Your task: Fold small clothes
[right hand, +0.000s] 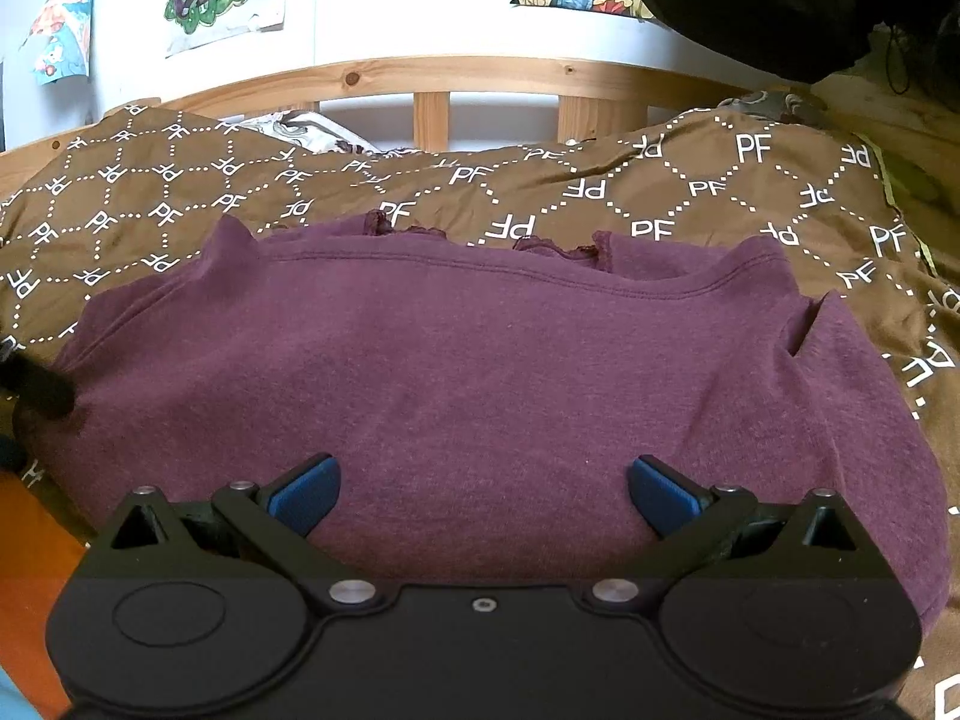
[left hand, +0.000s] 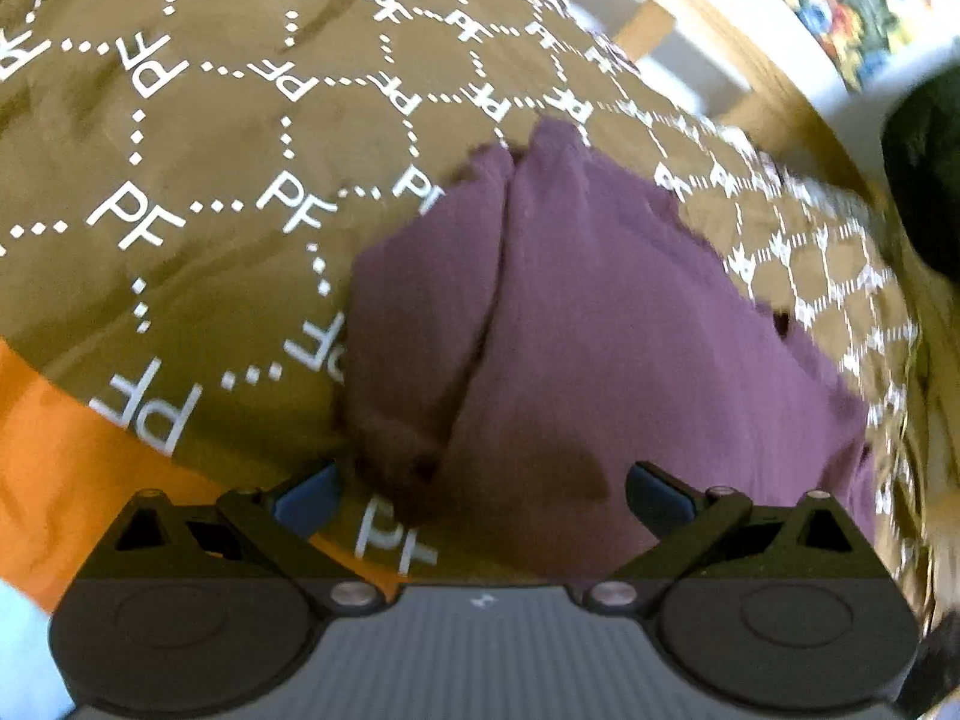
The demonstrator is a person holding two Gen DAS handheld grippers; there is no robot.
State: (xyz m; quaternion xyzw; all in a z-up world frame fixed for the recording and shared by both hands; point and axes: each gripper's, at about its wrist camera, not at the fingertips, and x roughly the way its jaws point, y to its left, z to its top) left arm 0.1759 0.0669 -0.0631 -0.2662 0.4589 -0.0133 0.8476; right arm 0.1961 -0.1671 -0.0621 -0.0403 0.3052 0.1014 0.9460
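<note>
One plum-purple knit garment [left hand: 588,312], partly folded, layered edge at left, on brown monogrammed bedspread [left hand: 198,138]; left gripper [left hand: 480,495] wide open, empty. Right view: garment near, smooth; right gripper [right hand: 483,495] wide open, empty. Further folds likely remaining.

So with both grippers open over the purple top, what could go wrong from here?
1. The purple top lies on a loose, wrinkled brown bedspread; the open right gripper may well pinch both layers together.
2. In the left wrist view the left gripper sits over a bunched, creased side of the top, so a grab there could lock in an uneven fold.
3. The ruffled trim at the far edge could tuck under unseen.
</note>
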